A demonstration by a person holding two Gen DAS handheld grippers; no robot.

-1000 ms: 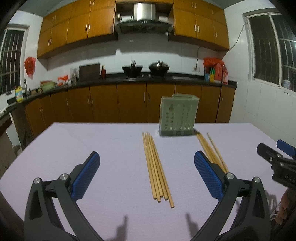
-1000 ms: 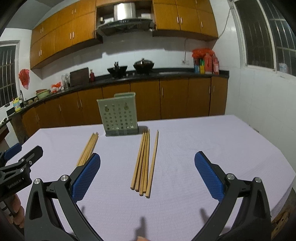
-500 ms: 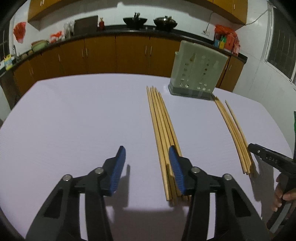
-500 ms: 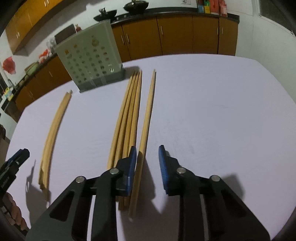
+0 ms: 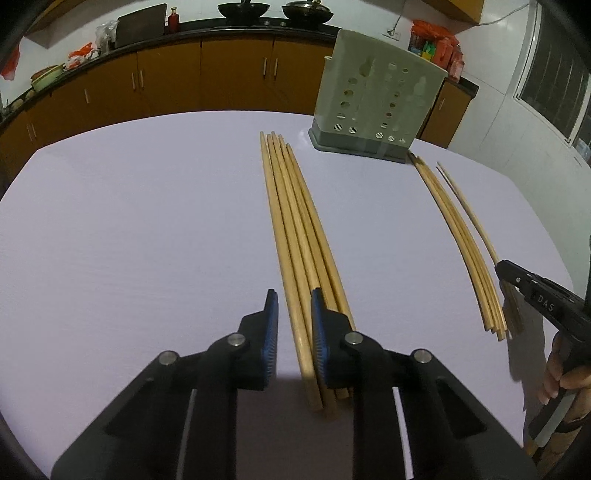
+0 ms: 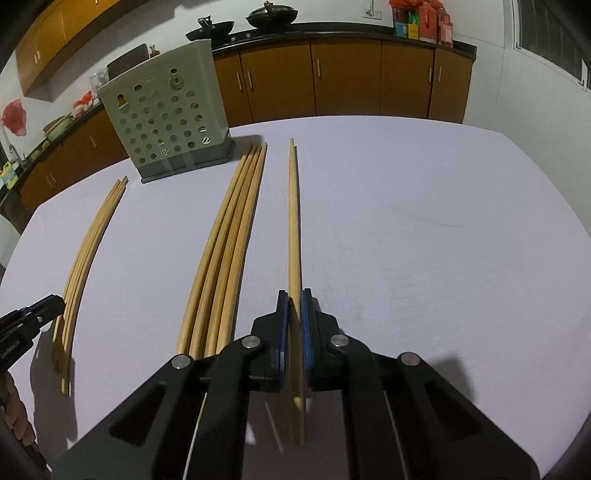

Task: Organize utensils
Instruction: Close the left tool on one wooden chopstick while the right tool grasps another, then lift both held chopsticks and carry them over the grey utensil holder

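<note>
Wooden chopsticks lie in two groups on the lavender table (image 5: pixel 129 240), in front of a grey-green perforated utensil holder (image 5: pixel 376 96). My left gripper (image 5: pixel 293 295) is down at the near end of the left bundle (image 5: pixel 295 221). Its jaws are closing around the leftmost stick, and a sliver of table still shows beside the left pad. My right gripper (image 6: pixel 291 295) is shut on a single chopstick (image 6: pixel 293 221), which lies apart from the middle bundle (image 6: pixel 229 236). The holder (image 6: pixel 166 118) stands behind. Each gripper's tip shows in the other view: right gripper (image 5: pixel 517 273), left gripper (image 6: pixel 40 310).
A second bundle (image 5: pixel 458 236) lies right of the holder, and the same left-hand bundle (image 6: pixel 88 247) shows in the right wrist view. A person's hand (image 5: pixel 565 376) holds the right gripper. Brown cabinets and a dark counter with woks (image 5: pixel 273 9) run behind the table.
Both grippers came down to the table and tilted downward. Their jaws went from wide open to narrow: the right shut on the single chopstick, and the left closed in around the leftmost stick.
</note>
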